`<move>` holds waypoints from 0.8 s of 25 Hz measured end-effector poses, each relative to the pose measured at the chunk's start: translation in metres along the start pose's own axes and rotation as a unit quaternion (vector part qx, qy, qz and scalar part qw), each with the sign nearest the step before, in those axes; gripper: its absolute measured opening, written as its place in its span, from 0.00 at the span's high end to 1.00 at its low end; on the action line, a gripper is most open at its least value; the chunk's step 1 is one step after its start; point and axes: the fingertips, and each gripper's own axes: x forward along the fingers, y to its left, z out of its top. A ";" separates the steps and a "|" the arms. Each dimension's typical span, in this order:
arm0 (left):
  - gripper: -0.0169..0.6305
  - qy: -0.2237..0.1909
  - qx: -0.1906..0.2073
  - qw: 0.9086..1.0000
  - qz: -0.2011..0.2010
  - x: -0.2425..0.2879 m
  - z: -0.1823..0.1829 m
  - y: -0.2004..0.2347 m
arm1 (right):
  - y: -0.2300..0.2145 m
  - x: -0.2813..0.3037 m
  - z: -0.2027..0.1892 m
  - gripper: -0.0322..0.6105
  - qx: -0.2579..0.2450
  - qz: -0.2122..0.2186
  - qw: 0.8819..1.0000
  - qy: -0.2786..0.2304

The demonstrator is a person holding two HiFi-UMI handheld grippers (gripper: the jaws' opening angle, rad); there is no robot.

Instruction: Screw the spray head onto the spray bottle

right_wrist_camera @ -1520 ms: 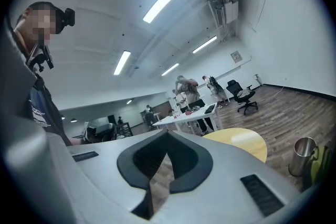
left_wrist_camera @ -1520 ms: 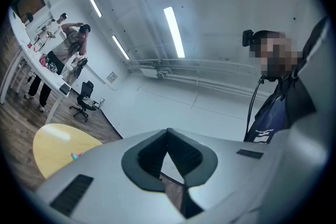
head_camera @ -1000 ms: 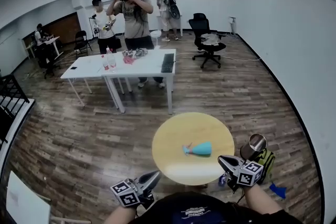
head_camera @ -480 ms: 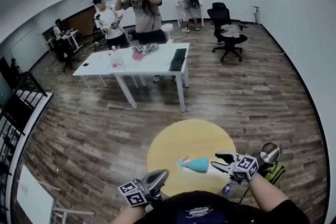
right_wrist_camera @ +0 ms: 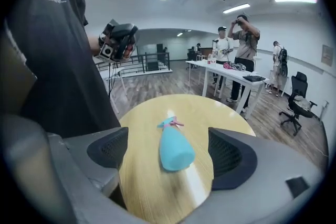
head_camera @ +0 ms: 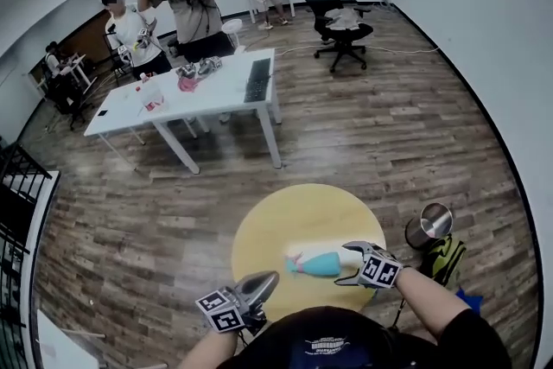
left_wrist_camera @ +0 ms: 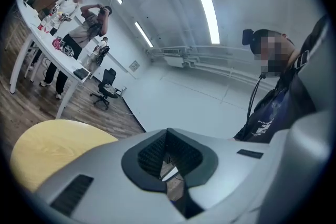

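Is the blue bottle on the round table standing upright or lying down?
Lying on its side: the bottle rests flat along the yellow table, round base nearest the camera, narrow end pointing away.

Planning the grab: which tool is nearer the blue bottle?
Right: the right tool, jaws just opened, faces the bottle's base, not yet around it; left tool at the table's edge.

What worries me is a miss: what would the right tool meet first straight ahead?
Probably the base of the turquoise plastic spray bottle on the round yellow wooden table. The right tool, jaws just opening, is empty.
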 end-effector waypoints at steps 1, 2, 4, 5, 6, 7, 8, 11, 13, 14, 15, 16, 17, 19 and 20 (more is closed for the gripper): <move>0.96 0.007 0.001 1.000 -0.004 -0.003 0.001 0.008 | 0.003 0.011 -0.002 0.15 -0.009 -0.001 1.000 0.015; 0.96 0.013 0.001 1.000 -0.007 -0.005 0.002 0.017 | 0.004 0.022 -0.005 0.13 -0.020 -0.003 0.999 0.030; 0.96 0.024 -0.002 1.000 -0.013 -0.009 0.004 0.033 | 0.001 0.042 -0.014 0.12 -0.039 -0.012 0.997 0.059; 0.96 0.028 -0.006 0.999 -0.015 -0.011 0.005 0.040 | -0.001 0.052 -0.019 0.11 -0.046 -0.016 0.996 0.071; 0.96 0.031 -0.009 0.999 -0.017 -0.013 0.005 0.047 | -0.002 0.062 -0.024 0.10 -0.051 -0.019 0.995 0.081; 0.96 0.034 -0.013 0.999 -0.017 -0.017 0.003 0.053 | -0.003 0.073 -0.029 0.10 -0.056 -0.020 0.994 0.090; 0.96 0.037 -0.018 0.999 -0.015 -0.023 0.001 0.061 | -0.002 0.084 -0.035 0.10 -0.061 -0.020 0.993 0.097; 0.96 0.042 -0.042 0.998 -0.002 -0.039 -0.010 0.085 | -0.001 0.115 -0.049 0.10 -0.073 -0.014 0.992 0.104; 0.96 0.040 -0.058 0.997 0.009 -0.043 -0.018 0.101 | -0.007 0.129 -0.057 0.10 -0.076 -0.008 0.992 0.101; 0.96 0.038 -0.065 0.997 0.015 -0.044 -0.021 0.108 | -0.010 0.135 -0.060 0.10 -0.077 -0.005 0.992 0.099; 0.96 0.035 -0.073 0.996 0.020 -0.044 -0.023 0.115 | -0.013 0.141 -0.063 0.10 -0.079 -0.001 0.992 0.100; 0.96 0.034 -0.082 0.996 0.024 -0.043 -0.025 0.121 | -0.015 0.146 -0.066 0.10 -0.081 0.004 0.991 0.102; 0.96 0.033 -0.089 0.995 0.027 -0.044 -0.029 0.126 | -0.014 0.151 -0.070 0.14 -0.085 0.008 0.991 0.104; 0.96 0.035 -0.099 0.994 0.030 -0.045 -0.039 0.131 | -0.009 0.160 -0.074 0.21 -0.085 0.015 0.991 0.099; 0.96 0.037 -0.103 0.994 0.031 -0.046 -0.045 0.133 | -0.007 0.164 -0.074 0.21 -0.077 0.020 0.992 0.094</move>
